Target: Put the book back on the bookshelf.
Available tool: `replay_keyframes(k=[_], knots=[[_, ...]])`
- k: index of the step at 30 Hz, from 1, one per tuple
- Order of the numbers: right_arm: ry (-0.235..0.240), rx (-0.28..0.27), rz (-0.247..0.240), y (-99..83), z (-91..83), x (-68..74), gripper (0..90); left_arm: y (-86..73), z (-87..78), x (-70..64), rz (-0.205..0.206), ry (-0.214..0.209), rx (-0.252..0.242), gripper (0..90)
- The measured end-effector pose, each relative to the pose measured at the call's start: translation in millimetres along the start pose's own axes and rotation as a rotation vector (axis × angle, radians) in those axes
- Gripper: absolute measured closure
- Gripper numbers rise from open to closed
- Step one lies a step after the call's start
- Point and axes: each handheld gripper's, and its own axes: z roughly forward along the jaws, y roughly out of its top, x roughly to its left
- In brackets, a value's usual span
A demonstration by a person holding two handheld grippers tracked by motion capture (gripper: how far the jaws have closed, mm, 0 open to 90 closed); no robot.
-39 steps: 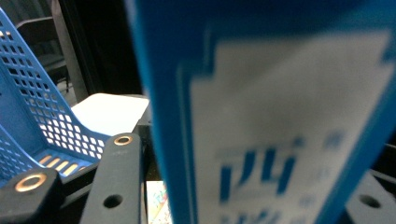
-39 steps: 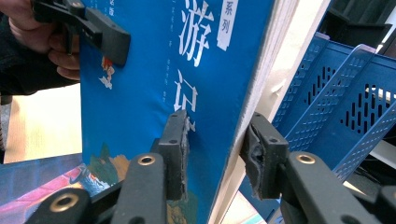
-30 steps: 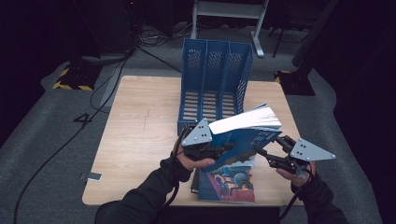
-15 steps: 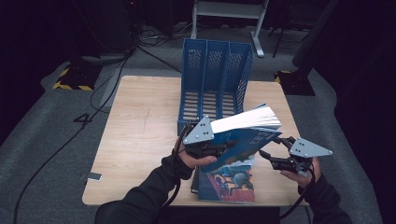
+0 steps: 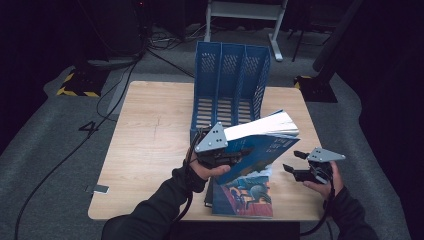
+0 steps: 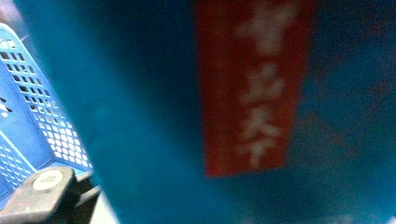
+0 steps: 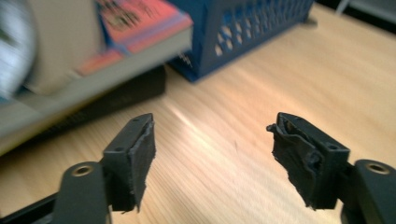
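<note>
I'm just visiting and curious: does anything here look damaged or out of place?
Yes. The right gripper has one ragged, torn black pad; the other pad looks smooth. The blue book, held by the left gripper, hangs tilted.

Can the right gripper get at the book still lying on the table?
Probably yes: the right gripper is open beside the lying book, bare table between. The lifted book in the left gripper overhangs only its far end.

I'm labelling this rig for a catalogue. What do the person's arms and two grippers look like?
Both forearms wear dark long sleeves. The left gripper and right gripper are black, each topped by a grey three-cornered plate and trailing a black cable. The right gripper's jaws carry black pads, one ragged at its tip.
</note>
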Motion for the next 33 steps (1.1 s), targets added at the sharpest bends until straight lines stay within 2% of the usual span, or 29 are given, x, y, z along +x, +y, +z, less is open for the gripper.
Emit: replay_keyframes(k=[2, 5, 10, 13, 16, 23, 27, 33], knots=[[-0.015, 0.019, 0.005, -5.5, 4.9, -3.4, 28.3, -0.2, 0.0, -0.3, -0.002, 0.001, -0.002, 59.5], [0.007, 0.034, 0.049, -14.4, 14.6, -9.4, 28.3, 0.1, 0.3, -1.0, 0.002, 0.001, -0.001, 59.6], [0.017, 0.074, 0.047, -21.1, 25.4, -10.1, 27.5, 0.1, 1.4, 1.1, -0.011, -0.003, -0.006, 59.7], [0.016, 0.077, 0.056, -23.5, 28.2, -10.5, 27.1, 0.3, 1.6, 2.1, -0.01, -0.006, -0.006, 59.9], [-0.01, 0.108, 0.08, -27.1, 34.6, -12.0, 25.1, 1.3, 2.7, 3.9, -0.015, -0.008, -0.001, 60.1], [-0.006, 0.113, 0.097, -27.5, 35.0, -13.9, 24.3, 4.6, 6.3, 9.0, -0.032, -0.006, 0.01, 60.6], [-0.004, 0.116, 0.102, -27.6, 34.9, -14.4, 23.9, 11.9, 11.0, 12.4, -0.046, -0.003, 0.027, 60.7], [0.006, 0.121, 0.119, -28.6, 33.8, -14.1, 23.6, 26.1, 22.2, 11.5, -0.011, 0.009, 0.038, 60.9]])
